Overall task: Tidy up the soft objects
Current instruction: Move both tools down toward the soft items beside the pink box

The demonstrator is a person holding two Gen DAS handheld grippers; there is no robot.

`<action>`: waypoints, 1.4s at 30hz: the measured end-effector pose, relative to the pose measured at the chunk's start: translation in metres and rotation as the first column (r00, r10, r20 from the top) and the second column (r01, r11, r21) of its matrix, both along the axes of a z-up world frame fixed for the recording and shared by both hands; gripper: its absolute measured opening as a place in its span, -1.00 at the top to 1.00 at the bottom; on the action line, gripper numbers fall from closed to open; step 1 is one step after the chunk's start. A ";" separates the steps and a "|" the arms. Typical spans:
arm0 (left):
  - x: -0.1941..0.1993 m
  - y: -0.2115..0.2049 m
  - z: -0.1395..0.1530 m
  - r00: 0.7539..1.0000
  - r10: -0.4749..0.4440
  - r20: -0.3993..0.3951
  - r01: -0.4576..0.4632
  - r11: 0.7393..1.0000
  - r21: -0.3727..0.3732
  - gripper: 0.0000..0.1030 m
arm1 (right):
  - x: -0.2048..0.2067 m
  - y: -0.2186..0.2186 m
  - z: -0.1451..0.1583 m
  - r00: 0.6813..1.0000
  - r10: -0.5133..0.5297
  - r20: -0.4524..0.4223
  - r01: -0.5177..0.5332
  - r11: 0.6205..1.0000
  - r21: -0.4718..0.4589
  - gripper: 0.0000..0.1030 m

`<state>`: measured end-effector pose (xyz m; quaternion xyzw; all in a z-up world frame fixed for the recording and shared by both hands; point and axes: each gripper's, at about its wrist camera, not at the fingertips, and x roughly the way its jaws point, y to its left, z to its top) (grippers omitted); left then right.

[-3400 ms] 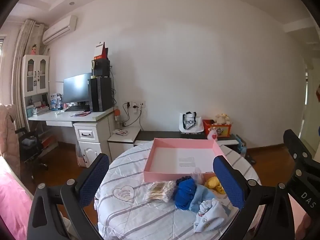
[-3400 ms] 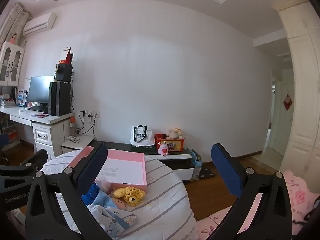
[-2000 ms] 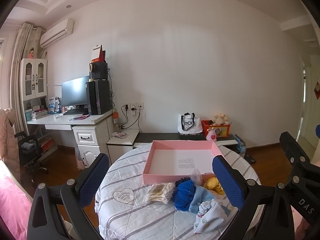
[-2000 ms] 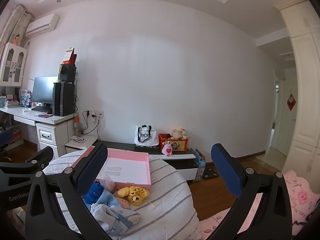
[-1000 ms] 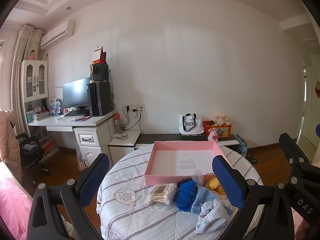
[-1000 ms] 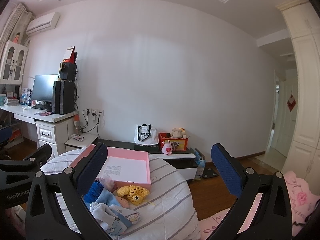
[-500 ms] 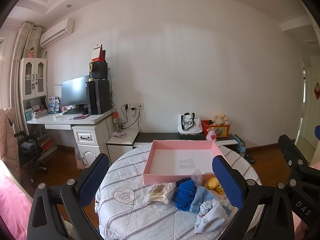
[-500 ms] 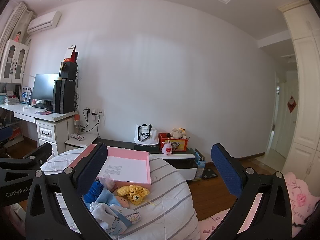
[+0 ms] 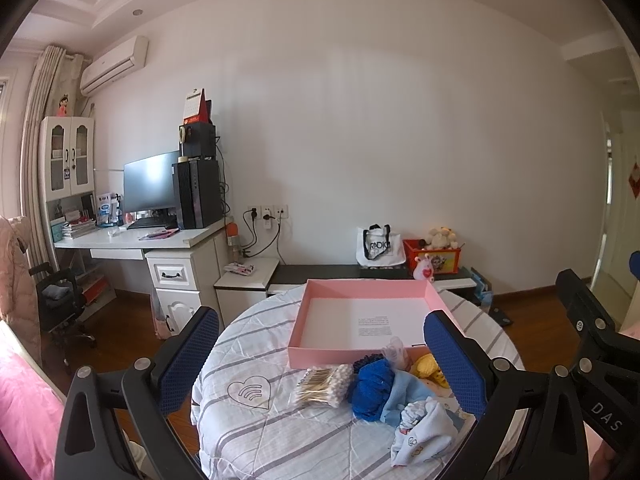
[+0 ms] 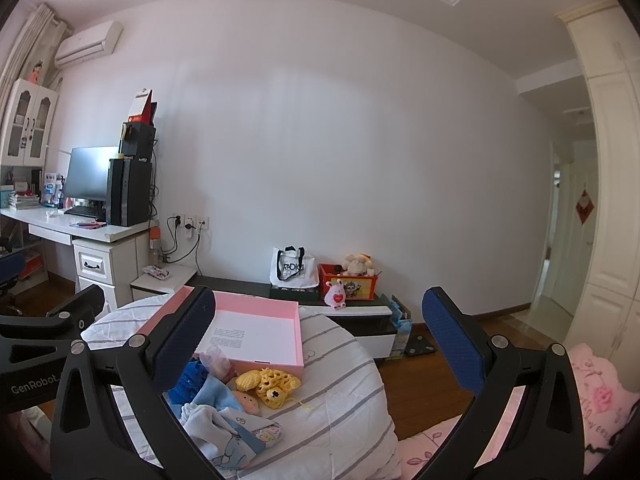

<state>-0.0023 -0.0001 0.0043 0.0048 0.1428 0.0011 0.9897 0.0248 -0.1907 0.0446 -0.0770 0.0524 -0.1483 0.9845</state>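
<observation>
I hold the left gripper (image 9: pixel 320 360) and the right gripper (image 10: pixel 320 344) above the near edge of the round table (image 9: pixel 256 432), both with jaws spread wide and empty. Nearest lies the light blue baby cloth (image 9: pixel 420 430), then the blue knitted piece (image 9: pixel 370 390), cotton swabs (image 9: pixel 322 386) and yellow crochet toy (image 10: pixel 272 386). All look light and limp, so I would pinch a thick fold. Behind them is the empty pink box (image 9: pixel 360 356)

Soft pile (image 9: pixel 394 394) lies on table (image 9: pixel 256 428) before tray (image 9: pixel 368 320); swabs (image 9: pixel 320 386) at left.
</observation>
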 end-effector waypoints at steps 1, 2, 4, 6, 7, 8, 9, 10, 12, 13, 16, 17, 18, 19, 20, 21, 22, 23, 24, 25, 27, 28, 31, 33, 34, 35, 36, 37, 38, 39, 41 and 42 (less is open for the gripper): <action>0.000 0.000 0.000 1.000 0.000 -0.001 0.000 1.000 0.000 -0.96 | 0.000 0.000 0.000 1.000 0.000 0.000 0.000 1.000 0.000 -1.00; 0.000 0.000 0.000 1.000 0.000 -0.001 0.000 1.000 0.000 -0.96 | 0.000 0.000 0.000 1.000 0.001 -0.002 -0.001 1.000 0.001 -1.00; 0.000 0.000 0.000 1.000 -0.001 -0.003 0.001 1.000 -0.001 -0.96 | 0.000 0.000 0.000 1.000 0.001 -0.002 -0.001 1.000 0.002 -1.00; 0.001 0.000 -0.001 1.000 -0.001 -0.006 0.001 1.000 0.000 -0.96 | 0.000 0.000 -0.001 1.000 0.001 -0.004 -0.001 1.000 0.001 -1.00; 0.001 0.000 -0.001 1.000 -0.001 -0.008 0.001 1.000 0.000 -0.96 | 0.000 0.000 -0.001 1.000 0.002 -0.007 -0.002 1.000 0.001 -1.00; 0.002 0.000 -0.001 1.000 0.000 -0.010 0.000 1.000 0.000 -0.96 | 0.000 0.001 -0.001 1.000 0.002 -0.009 -0.001 1.000 0.001 -1.00; 0.002 0.000 -0.002 1.000 0.000 -0.012 0.000 1.000 0.001 -0.96 | 0.001 0.001 -0.001 1.000 0.001 -0.010 -0.001 1.000 0.001 -1.00; 0.003 0.001 -0.002 1.000 0.000 -0.014 0.000 1.000 0.001 -0.96 | 0.000 0.001 -0.002 1.000 0.001 -0.012 -0.001 1.000 0.000 -1.00; 0.003 0.000 -0.001 1.000 0.000 -0.016 0.000 1.000 0.001 -0.96 | 0.001 0.001 -0.001 1.000 0.002 -0.015 -0.002 1.000 0.001 -1.00; 0.003 0.000 -0.001 1.000 0.000 -0.016 0.000 1.000 0.001 -0.96 | 0.000 0.001 -0.001 1.000 0.002 -0.016 -0.002 1.000 0.002 -1.00; 0.004 0.000 -0.001 1.000 0.001 -0.018 -0.001 1.000 0.002 -0.96 | 0.001 0.001 0.000 1.000 0.002 -0.018 -0.002 1.000 0.000 -1.00; 0.004 0.000 -0.001 1.000 0.001 -0.019 -0.001 1.000 0.004 -0.96 | 0.002 0.001 0.000 1.000 0.001 -0.020 -0.001 1.000 -0.001 -1.00; 0.005 0.000 -0.001 1.000 0.001 -0.021 -0.001 1.000 0.005 -0.96 | 0.003 0.001 0.000 1.000 0.001 -0.025 -0.001 1.000 -0.002 -1.00; 0.005 0.000 -0.001 1.000 0.001 -0.025 -0.001 1.000 0.005 -0.96 | 0.004 0.001 -0.001 1.000 0.002 -0.030 -0.002 1.000 -0.002 -1.00; 0.006 0.000 -0.002 1.000 0.001 -0.030 -0.001 1.000 0.006 -0.96 | 0.005 0.001 -0.001 0.999 0.002 -0.034 -0.002 1.000 -0.001 -1.00; 0.008 0.001 -0.003 0.999 0.001 -0.036 -0.001 1.000 0.006 -0.96 | 0.007 0.001 -0.002 0.999 0.006 -0.043 -0.006 1.000 0.000 -1.00; 0.008 0.001 -0.004 0.999 0.002 -0.042 -0.001 1.000 0.006 -0.96 | 0.009 0.001 -0.003 0.999 0.008 -0.049 -0.008 1.000 0.001 -1.00; 0.009 0.002 -0.004 0.999 0.002 -0.047 -0.002 1.000 0.006 -0.96 | 0.010 0.002 -0.004 0.998 0.011 -0.054 -0.011 1.000 0.002 -1.00; 0.010 0.003 -0.005 0.999 0.004 -0.053 -0.003 1.000 0.006 -0.96 | 0.011 0.002 -0.005 0.998 0.015 -0.060 -0.015 1.000 0.003 -1.00; 0.011 0.003 -0.005 0.998 0.006 -0.058 -0.005 1.000 0.006 -0.96 | 0.013 0.003 -0.007 0.997 0.019 -0.069 -0.019 1.000 0.003 -1.00; 0.014 0.004 -0.006 0.997 0.010 -0.070 -0.010 1.000 0.009 -0.96 | 0.017 0.004 -0.010 0.996 0.026 -0.084 -0.026 1.000 0.006 -1.00; 0.016 0.005 -0.006 0.997 0.011 -0.078 -0.010 1.000 0.010 -0.96 | 0.019 0.004 -0.012 0.995 0.032 -0.097 -0.031 0.999 0.010 -1.00; 0.023 0.007 -0.009 0.994 0.012 -0.111 -0.011 1.000 0.009 -0.96 | 0.027 0.003 -0.019 0.990 0.048 -0.134 -0.045 0.999 0.024 -1.00; 0.027 0.008 -0.011 0.991 0.013 -0.132 -0.012 1.000 0.011 -0.97 | 0.033 0.004 -0.024 0.985 0.053 -0.163 -0.049 0.998 0.031 -1.00; 0.029 0.009 -0.012 0.990 0.015 -0.143 -0.014 1.000 0.013 -0.97 | 0.036 0.004 -0.027 0.983 0.055 -0.176 -0.050 0.998 0.033 -1.00; 0.031 0.010 -0.013 0.988 0.019 -0.153 -0.017 1.000 0.015 -0.97 | 0.038 0.004 -0.029 0.982 0.056 -0.183 -0.050 0.998 0.034 -1.00; 0.034 0.010 -0.014 0.986 0.023 -0.163 -0.020 1.000 0.017 -0.97 | 0.041 0.004 -0.032 0.980 0.057 -0.193 -0.051 0.998 0.034 -1.00; 0.037 0.011 -0.015 0.985 0.025 -0.172 -0.022 1.000 0.018 -0.97 | 0.044 0.005 -0.035 0.977 0.059 -0.207 -0.053 0.998 0.036 -1.00; 0.040 0.011 -0.017 0.982 0.028 -0.185 -0.025 0.999 0.021 -0.97 | 0.047 0.005 -0.038 0.974 0.062 -0.217 -0.055 0.998 0.038 -1.00; 0.044 0.012 -0.018 0.980 0.030 -0.196 -0.026 0.999 0.023 -0.98 | 0.051 0.005 -0.042 0.970 0.064 -0.235 -0.055 0.998 0.043 -1.00; 0.051 0.012 -0.021 0.974 0.035 -0.222 -0.029 0.999 0.031 -0.98 | 0.056 0.005 -0.047 0.964 0.067 -0.257 -0.055 0.997 0.051 -1.00; 0.053 0.011 -0.022 0.972 0.038 -0.231 -0.031 0.999 0.035 -0.98 | 0.061 0.004 -0.051 0.959 0.072 -0.274 -0.058 0.997 0.059 -1.00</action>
